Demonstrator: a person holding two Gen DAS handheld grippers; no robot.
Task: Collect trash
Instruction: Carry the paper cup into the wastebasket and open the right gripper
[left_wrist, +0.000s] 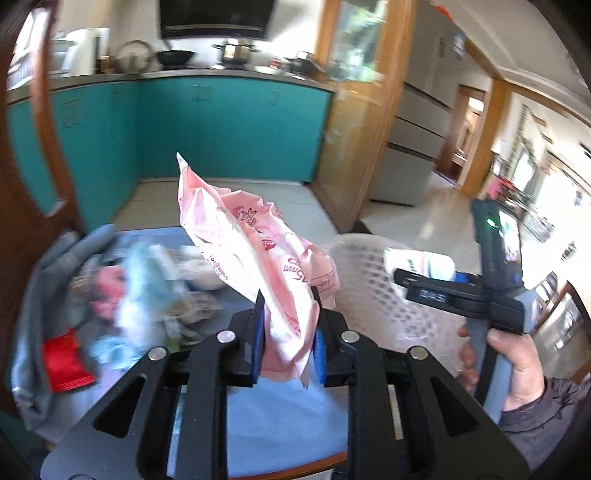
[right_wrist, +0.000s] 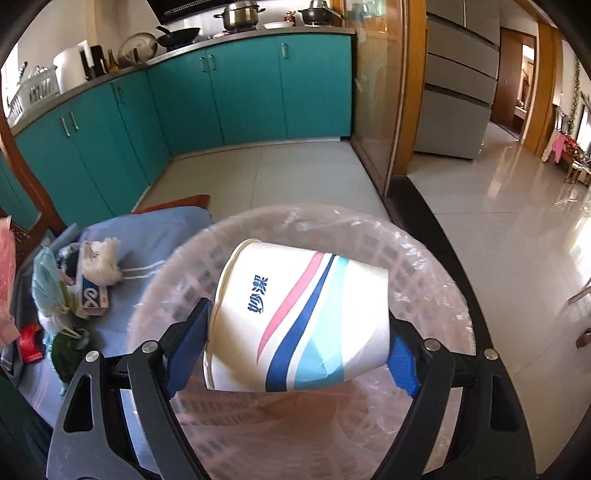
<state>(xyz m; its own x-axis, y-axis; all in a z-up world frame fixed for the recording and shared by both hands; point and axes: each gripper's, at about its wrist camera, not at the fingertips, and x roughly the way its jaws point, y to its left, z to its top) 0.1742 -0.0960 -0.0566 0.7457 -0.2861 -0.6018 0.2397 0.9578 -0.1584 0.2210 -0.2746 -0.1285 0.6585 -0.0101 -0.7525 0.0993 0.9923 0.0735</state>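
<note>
We see the left gripper (left_wrist: 286, 314) pinched on a crumpled pink wrapper (left_wrist: 255, 251) that sticks up ahead of its fingers; to its right, the right gripper (right_wrist: 295, 343) clamps a paper cup (right_wrist: 299, 321) sideways over the lined trash basket (right_wrist: 436, 258); left of both, what looks like more litter (right_wrist: 92, 280) lies on a blue cloth (right_wrist: 166, 229).

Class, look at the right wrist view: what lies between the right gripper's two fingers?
A paper cup, white with pink and blue stripes, is clamped sideways there, above the lined bin.
</note>
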